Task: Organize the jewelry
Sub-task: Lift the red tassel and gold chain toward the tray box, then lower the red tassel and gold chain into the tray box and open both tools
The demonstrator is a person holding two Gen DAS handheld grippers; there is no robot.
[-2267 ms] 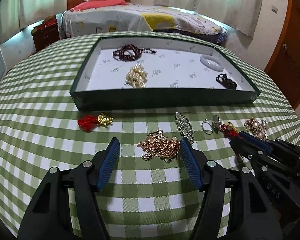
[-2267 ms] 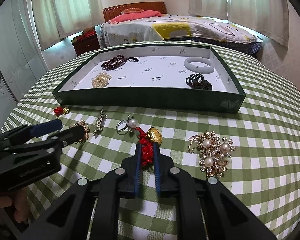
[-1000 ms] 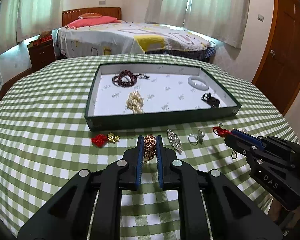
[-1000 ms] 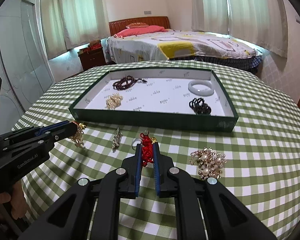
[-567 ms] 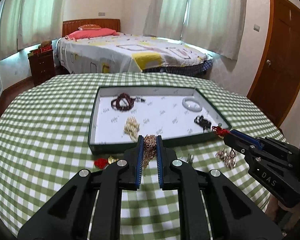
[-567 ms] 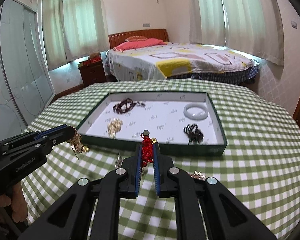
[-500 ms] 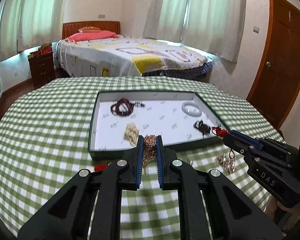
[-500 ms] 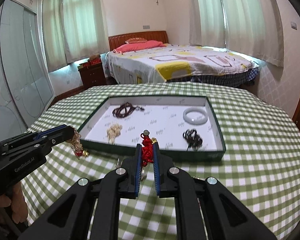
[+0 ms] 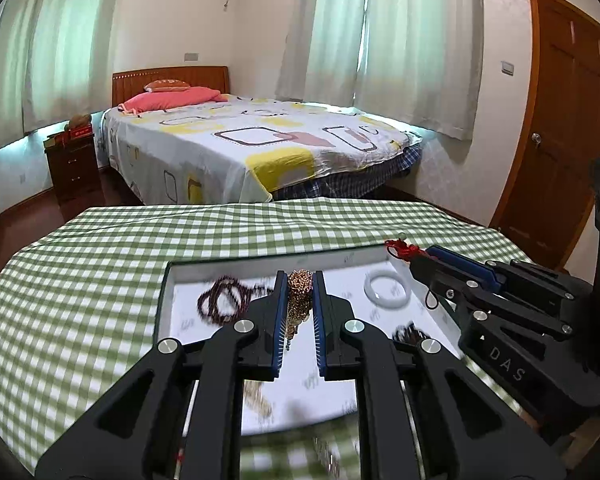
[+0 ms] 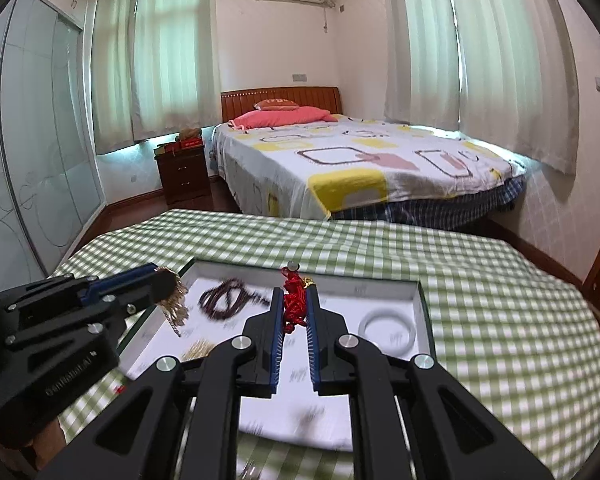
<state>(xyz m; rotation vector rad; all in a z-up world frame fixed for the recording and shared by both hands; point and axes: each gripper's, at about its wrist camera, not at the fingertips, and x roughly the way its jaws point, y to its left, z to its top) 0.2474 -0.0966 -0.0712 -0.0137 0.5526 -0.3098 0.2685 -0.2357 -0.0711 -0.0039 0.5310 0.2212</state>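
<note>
Gold chain (image 9: 299, 285) is pinched in our left gripper (image 9: 299, 312), hanging over the tray (image 9: 162, 300), and our right gripper (image 10: 293, 320) is clamped on the red tassel charm (image 10: 293, 307), also above the tray. Already lying inside: dark bead strand (image 10: 224, 303), white bangle (image 10: 387, 330), a pale gold cluster (image 10: 198, 350) and a dark piece we can barely make out. Guessing we're midway; both held pieces need dropping in, and blurry bits sit on the checked cloth (image 10: 500, 320) near the bottom edge.
</note>
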